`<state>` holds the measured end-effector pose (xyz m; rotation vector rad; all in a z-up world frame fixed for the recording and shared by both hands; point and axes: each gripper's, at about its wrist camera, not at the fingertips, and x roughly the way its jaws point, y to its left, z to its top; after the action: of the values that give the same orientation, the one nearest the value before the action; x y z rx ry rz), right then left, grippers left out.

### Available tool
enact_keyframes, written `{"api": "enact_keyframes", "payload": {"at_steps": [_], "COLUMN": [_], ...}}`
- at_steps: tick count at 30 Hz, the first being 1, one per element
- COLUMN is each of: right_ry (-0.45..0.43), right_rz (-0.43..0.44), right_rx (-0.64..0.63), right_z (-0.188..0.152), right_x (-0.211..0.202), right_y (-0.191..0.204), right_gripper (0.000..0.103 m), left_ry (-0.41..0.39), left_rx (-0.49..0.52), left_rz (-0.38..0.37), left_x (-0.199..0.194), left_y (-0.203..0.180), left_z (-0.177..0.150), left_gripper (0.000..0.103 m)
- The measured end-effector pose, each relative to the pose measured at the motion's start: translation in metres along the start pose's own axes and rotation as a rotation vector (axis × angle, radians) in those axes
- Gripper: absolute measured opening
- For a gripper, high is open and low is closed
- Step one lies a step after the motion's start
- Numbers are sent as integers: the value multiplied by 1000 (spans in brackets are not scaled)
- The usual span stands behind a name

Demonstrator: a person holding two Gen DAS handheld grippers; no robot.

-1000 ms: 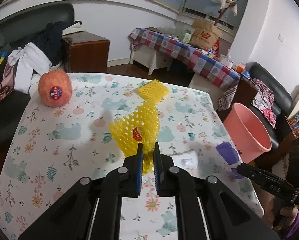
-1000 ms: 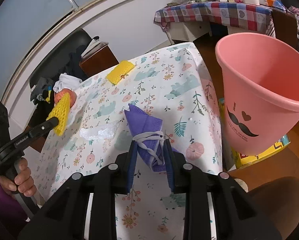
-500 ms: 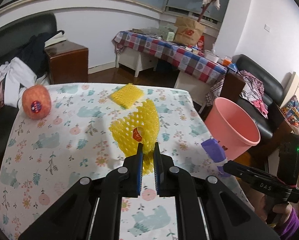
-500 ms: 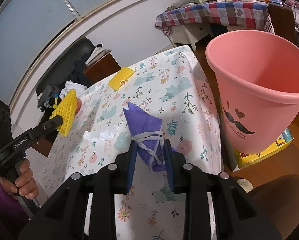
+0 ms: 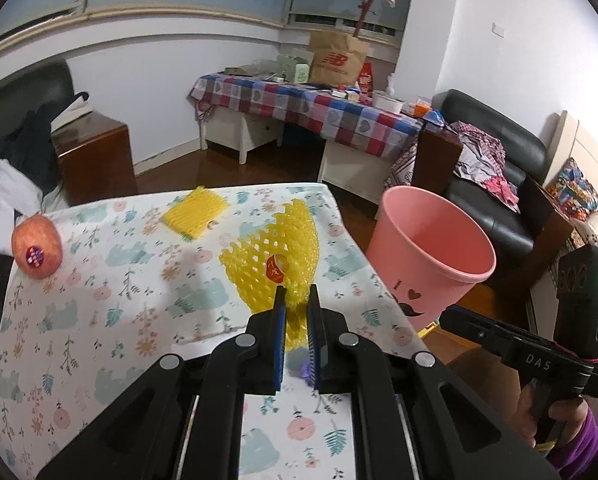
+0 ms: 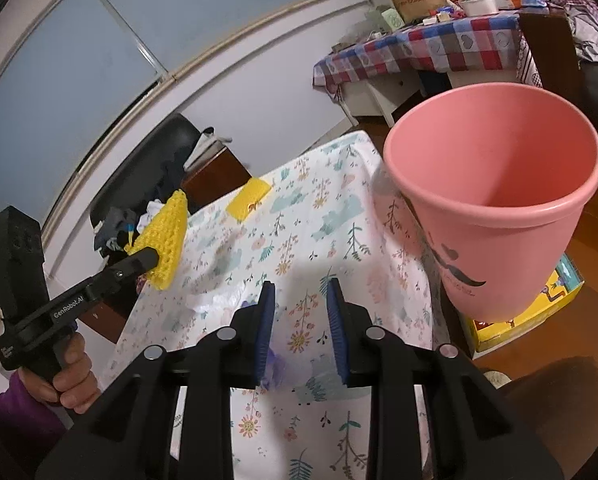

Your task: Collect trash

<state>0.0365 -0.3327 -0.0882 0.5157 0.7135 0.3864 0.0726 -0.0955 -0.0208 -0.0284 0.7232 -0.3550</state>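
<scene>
My left gripper [image 5: 297,300] is shut on a yellow foam fruit net [image 5: 275,256] and holds it above the floral tablecloth [image 5: 99,320]; the net also shows in the right wrist view [image 6: 165,236]. My right gripper [image 6: 301,296] is open with nothing between the pads. A bit of the purple face mask [image 6: 273,364] shows below its left finger, and also under the left gripper [image 5: 299,360]. The pink bucket [image 6: 495,208] stands off the table's right edge [image 5: 431,264].
A second yellow foam net [image 5: 197,216] lies at the table's far side. A red apple [image 5: 37,248] sits at the far left. A clear plastic scrap [image 6: 219,300] lies on the cloth. A yellow box [image 6: 539,312] is on the floor by the bucket.
My right gripper has opened and the purple mask has dropped out of its pads to below them. Both grippers have moved towards the pink bucket.
</scene>
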Motion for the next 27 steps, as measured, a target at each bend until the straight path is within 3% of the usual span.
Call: {"api": "enact_keyframes", "payload": {"at_steps": [3,6,8,11,14,18,27], "right_ry": [2,62,105,152,198,214,223], "right_rz": [45,66,57,44,21,-87,-111], "right_rx": [-8,-33,-57,-83,-129,-238,-247], "right_z": [-2,-7,-12,-19,-22,-23,-19], "right_x": [-4,3,13,25,37,53,62], "right_y": [1,8,15,21,26,37,37], "right_gripper": [27,29,48,56,56,56,56], "left_ry": [-3,5,12,24,32,37,45], "left_rx": [14,15,9,7,12,-3,-22], "left_rz": [0,1,-1,-6,-6,-11,-16], "left_x": [-1,0,0,1,1,2,2], "left_y": [-6,-9,-9,-9,-8,-5,2], "left_z": [1,-1,-3,-6,-9,-11,-14], "left_gripper": [9,9,9,9,9,9,9]}}
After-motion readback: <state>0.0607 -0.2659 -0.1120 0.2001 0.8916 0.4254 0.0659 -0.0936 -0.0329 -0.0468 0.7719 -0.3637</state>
